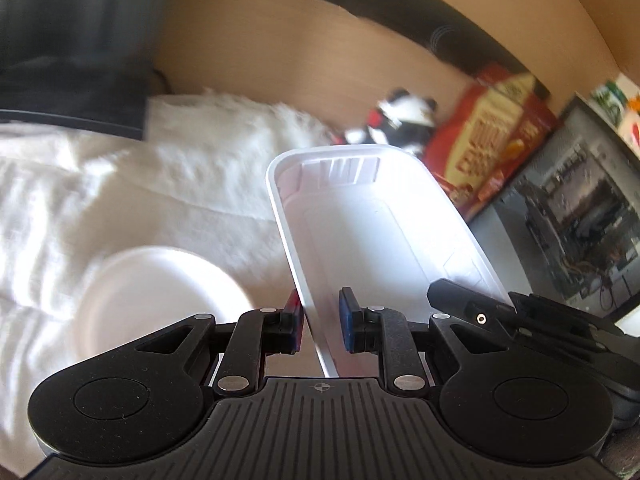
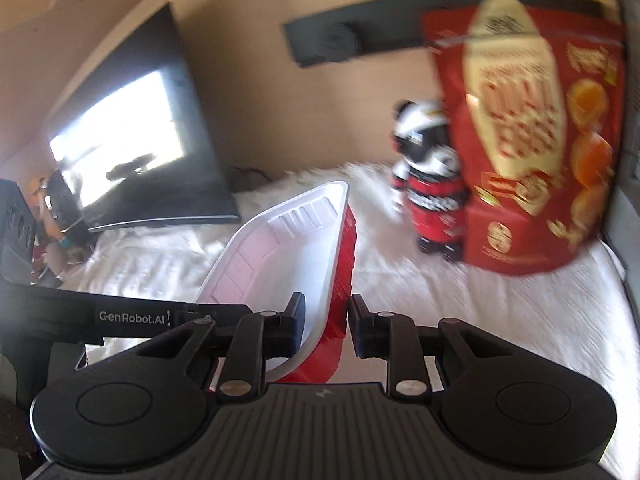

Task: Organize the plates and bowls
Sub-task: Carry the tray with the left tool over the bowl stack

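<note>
Jaws of both grippers clamp opposite long rims of one rectangular tray (image 1: 372,232), white inside, red outside: left gripper (image 1: 322,322), right gripper (image 2: 324,324). Tray hangs tilted above the white-covered table (image 2: 480,320). Round white plate (image 1: 160,300) lies below, apparently unsorted. Organizing looks barely begun; view blurred.

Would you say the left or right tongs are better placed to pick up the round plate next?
Left, probably. The plate lies just beside the left tongs; the right view doesn't show it. Both tongs, right too, grip the tray, so that goes down first.
</note>
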`<action>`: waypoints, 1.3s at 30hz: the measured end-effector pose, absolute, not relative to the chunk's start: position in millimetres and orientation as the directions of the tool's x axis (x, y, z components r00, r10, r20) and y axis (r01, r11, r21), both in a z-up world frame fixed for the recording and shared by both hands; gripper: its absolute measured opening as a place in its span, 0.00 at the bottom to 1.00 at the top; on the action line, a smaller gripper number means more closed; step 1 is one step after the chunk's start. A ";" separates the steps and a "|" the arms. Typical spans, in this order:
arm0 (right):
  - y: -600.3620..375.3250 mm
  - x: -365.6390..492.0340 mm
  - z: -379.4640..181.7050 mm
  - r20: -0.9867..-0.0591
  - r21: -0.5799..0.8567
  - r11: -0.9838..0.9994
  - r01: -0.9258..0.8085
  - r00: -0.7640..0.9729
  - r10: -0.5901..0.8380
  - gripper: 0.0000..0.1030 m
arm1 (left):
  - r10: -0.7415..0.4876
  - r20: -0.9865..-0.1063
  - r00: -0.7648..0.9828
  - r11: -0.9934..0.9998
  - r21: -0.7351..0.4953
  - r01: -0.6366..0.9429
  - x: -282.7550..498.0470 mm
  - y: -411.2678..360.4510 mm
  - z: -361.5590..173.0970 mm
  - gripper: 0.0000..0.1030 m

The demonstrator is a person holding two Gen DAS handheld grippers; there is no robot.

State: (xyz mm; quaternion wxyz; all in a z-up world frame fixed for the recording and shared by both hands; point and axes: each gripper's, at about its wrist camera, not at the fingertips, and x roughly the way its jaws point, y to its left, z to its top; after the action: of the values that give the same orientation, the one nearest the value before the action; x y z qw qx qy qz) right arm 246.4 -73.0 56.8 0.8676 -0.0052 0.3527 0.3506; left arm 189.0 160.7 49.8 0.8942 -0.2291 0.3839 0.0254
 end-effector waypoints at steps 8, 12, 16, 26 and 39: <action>10.6 219.5 71.6 -0.609 0.213 0.674 -0.707 0.444 0.658 0.24 | -0.089 -0.714 0.695 0.870 -0.395 -0.294 148.9 238.0 46.5 0.20; 46.7 205.1 58.9 -0.649 0.195 0.651 -0.733 0.401 0.646 0.24 | -0.078 -0.736 0.672 0.856 -0.395 -0.333 137.0 256.9 27.5 0.20; 65.5 191.9 37.6 -0.697 0.166 0.647 -0.744 0.375 0.611 0.24 | -0.108 -0.753 0.649 0.847 -0.411 -0.337 139.6 265.4 7.7 0.20; 67.4 189.5 3.3 -0.764 0.184 0.695 -0.696 0.344 0.546 0.24 | -0.139 -0.770 0.622 0.848 -0.418 -0.327 144.2 271.3 -10.1 0.20; 66.1 191.7 -6.6 -0.782 0.178 0.710 -0.681 0.341 0.523 0.24 | -0.174 -0.765 0.620 0.842 -0.442 -0.309 152.0 269.9 -14.6 0.20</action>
State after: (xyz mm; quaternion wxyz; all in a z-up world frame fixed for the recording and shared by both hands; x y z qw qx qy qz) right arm 191.7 66.1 -6.6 0.8138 -0.0901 0.4393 0.3697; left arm 152.0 269.9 -14.6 0.8558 -0.2782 0.4344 0.0393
